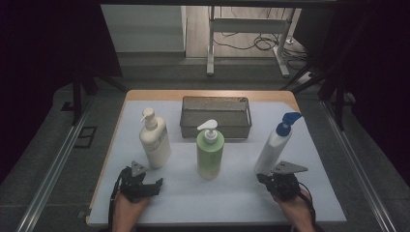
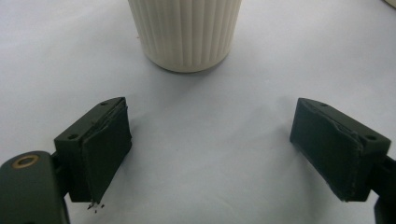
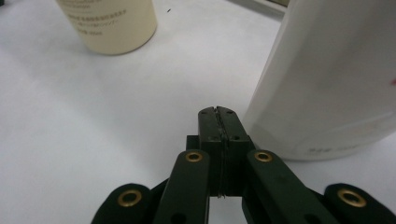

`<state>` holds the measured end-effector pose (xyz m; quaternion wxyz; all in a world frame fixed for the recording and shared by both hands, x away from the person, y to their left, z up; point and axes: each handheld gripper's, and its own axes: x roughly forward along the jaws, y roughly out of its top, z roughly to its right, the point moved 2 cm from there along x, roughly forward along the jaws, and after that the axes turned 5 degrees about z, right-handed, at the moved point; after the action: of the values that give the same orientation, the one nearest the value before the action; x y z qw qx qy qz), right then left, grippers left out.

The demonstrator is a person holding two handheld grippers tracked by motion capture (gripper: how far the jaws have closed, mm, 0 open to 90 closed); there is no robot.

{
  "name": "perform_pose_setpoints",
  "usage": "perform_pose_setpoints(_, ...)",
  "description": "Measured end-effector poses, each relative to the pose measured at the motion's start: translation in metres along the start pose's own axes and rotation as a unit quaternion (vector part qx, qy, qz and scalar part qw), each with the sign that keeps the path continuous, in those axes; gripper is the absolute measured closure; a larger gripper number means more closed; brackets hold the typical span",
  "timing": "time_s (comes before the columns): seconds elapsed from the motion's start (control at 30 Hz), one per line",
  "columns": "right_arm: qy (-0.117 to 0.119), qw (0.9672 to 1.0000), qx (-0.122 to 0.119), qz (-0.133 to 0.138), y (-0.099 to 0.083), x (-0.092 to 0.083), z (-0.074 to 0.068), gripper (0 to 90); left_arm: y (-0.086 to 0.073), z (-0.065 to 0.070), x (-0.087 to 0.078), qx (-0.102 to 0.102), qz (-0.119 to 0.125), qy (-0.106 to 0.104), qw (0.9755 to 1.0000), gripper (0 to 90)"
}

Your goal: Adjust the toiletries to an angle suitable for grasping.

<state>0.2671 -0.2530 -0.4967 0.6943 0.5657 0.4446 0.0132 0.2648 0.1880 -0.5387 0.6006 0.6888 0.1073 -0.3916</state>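
1. Left gripper (image 1: pixel 145 183): we see its jaws spread wide and empty, resting on the white mat (image 1: pixel 241 193) just in front of the cream pump bottle (image 1: pixel 154 140). Risk: a fast approach could strike the base and tip this tall bottle.
2. Green pump bottle (image 1: pixel 210 152): it stands upright at the centre, in front of the wire basket (image 1: pixel 216 116). Risk: a sweeping arm could knock it toward the basket.
3. Right gripper (image 1: pixel 275 181): we see its jaws clenched together on nothing, just beside the base of the white bottle with the blue pump (image 1: pixel 275 145), which leans to the right. Risk: the closed jaws cannot grasp; a nudge may topple the leaning bottle.
4. Count: three pump bottles, one basket, two grippers, one mat.
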Motion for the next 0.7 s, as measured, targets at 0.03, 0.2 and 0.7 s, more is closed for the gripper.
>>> perform_pose_setpoints(0.03, -0.004, 1.0, 0.0, 0.001, 0.001, 0.001, 0.0, 89.3, 0.0, 0.0, 0.0, 0.0, 0.0, 0.0, 1.0, 12.1)
perform_pose_setpoints(0.2, -0.019, 0.9998, 0.006, 0.006, 0.005, 0.007, 0.0, 89.3, 0.0, 0.0, 0.0, 0.0, 0.0, 0.0, 1.0, 12.1)
perform_pose_setpoints(0.7, -0.051, 0.9984, 0.024, 0.006, 0.008, 0.027, 0.002, 89.5, 0.0, 0.0, 0.0, 0.001, 0.0, 0.0, 1.0, 12.1)
